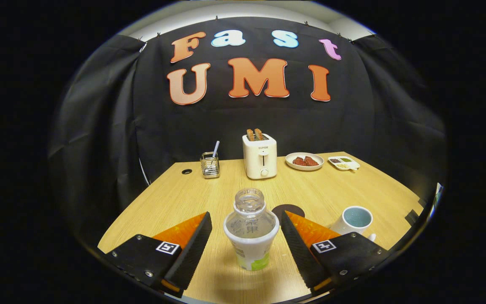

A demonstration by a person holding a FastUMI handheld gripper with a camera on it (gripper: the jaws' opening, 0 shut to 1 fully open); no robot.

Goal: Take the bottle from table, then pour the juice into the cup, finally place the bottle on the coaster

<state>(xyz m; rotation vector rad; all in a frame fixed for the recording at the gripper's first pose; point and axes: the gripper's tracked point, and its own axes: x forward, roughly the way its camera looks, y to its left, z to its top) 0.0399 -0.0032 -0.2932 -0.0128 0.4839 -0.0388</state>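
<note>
A clear, uncapped bottle with a white and green label stands upright on the wooden table. It sits between the two fingers of my gripper, which is open, with a gap on each side of the bottle. Just beyond the bottle, partly hidden by it, lies a dark round coaster. A white cup with a pale blue inside stands to the right, past the right finger.
At the back of the table stand a white toaster with two slices in it, a wire holder with a utensil, a plate of food and a small divided dish. A cable hole lies at the far left.
</note>
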